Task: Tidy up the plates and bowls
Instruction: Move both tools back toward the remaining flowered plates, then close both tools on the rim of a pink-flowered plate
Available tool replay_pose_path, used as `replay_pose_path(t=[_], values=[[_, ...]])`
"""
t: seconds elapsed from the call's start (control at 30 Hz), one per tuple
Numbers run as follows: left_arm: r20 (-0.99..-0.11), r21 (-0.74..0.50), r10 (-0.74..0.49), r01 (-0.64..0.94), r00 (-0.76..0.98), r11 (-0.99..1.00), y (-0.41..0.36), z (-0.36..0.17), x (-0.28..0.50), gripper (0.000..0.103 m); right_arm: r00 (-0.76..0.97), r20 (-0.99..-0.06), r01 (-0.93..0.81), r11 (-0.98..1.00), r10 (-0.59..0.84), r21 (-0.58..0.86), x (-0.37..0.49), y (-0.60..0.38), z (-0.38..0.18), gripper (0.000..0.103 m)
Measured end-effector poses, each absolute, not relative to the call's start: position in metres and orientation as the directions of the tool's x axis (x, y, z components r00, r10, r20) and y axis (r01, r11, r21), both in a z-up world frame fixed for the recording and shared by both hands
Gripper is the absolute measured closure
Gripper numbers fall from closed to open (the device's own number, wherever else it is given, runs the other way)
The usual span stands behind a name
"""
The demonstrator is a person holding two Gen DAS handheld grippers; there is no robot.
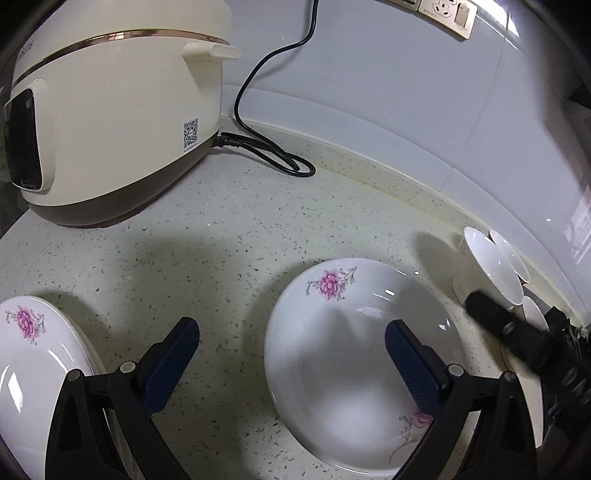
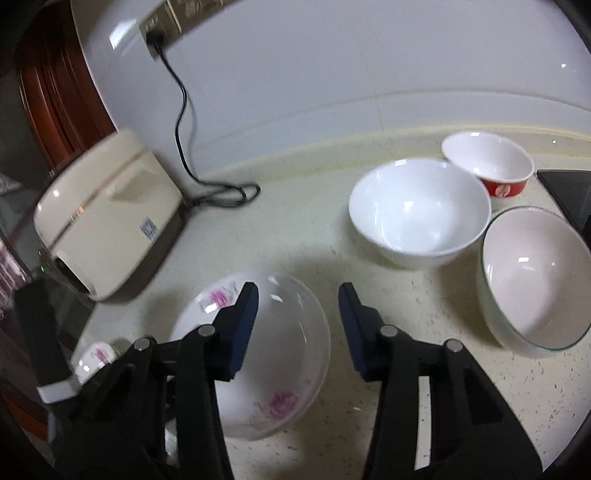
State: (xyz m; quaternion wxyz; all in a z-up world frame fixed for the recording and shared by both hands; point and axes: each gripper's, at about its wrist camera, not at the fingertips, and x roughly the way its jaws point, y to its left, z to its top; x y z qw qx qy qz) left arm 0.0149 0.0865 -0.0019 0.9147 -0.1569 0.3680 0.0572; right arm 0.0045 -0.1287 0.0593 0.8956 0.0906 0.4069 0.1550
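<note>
A white plate with pink flowers (image 1: 343, 354) lies on the speckled counter, under my open, empty left gripper (image 1: 291, 354), whose right finger hangs over it. A second flowered plate (image 1: 33, 376) lies at the lower left. In the right wrist view my right gripper (image 2: 299, 325) is open and empty above the right edge of the flowered plate (image 2: 291, 350). A white bowl (image 2: 417, 210), a red bowl (image 2: 491, 166) and a glass-rimmed bowl (image 2: 535, 280) stand to the right. White bowls (image 1: 491, 269) show at the right of the left wrist view.
A cream rice cooker (image 1: 110, 122) stands at the back left, its black cord (image 1: 266, 147) looping on the counter to a wall socket (image 1: 443, 11). The right gripper's black body (image 1: 517, 339) reaches in at the right. A dark object (image 2: 565, 192) sits at the far right edge.
</note>
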Motion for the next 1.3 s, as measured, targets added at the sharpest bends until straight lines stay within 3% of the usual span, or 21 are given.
replay_pose_path(t=[0.17,0.3,0.53,0.73,1.1,1.2,1.3], values=[[-0.700,-0.230,-0.009,-0.214,0.714,0.949,0.082,-0.001,0.012,0.004,0.610,-0.737,-0.166,0.956,0.291,0.241,0.007,-0.136,0.052,0.055],[-0.687,-0.249,-0.014,-0.217,0.727,0.944,0.084,0.000,0.010,0.004,0.651,-0.715,-0.141,0.966,0.255,0.217,0.005,-0.145,0.059,0.056],[-0.655,-0.289,-0.096,-0.131,0.749,0.948,0.071,0.004,0.012,0.008,0.594,-0.777,-0.184,0.975,0.210,0.123,0.009,-0.132,0.047,0.062],[-0.645,-0.307,-0.149,-0.076,0.749,0.949,0.062,0.005,0.013,0.009,0.561,-0.789,-0.161,0.968,0.250,0.192,0.014,-0.147,0.044,0.062],[-0.674,-0.268,-0.026,-0.211,0.739,0.940,0.095,0.005,0.004,0.007,0.557,-0.790,-0.194,0.965,0.258,0.178,0.012,-0.131,0.044,0.062],[-0.646,-0.319,-0.093,-0.157,0.758,0.935,0.100,0.007,0.002,0.007,0.544,-0.793,-0.192,0.961,0.274,0.201,0.011,-0.135,0.044,0.062],[-0.640,-0.293,-0.094,-0.129,0.763,0.947,0.088,0.009,0.001,0.007,0.517,-0.799,-0.209,0.951,0.306,0.229,0.013,-0.129,0.040,0.062]])
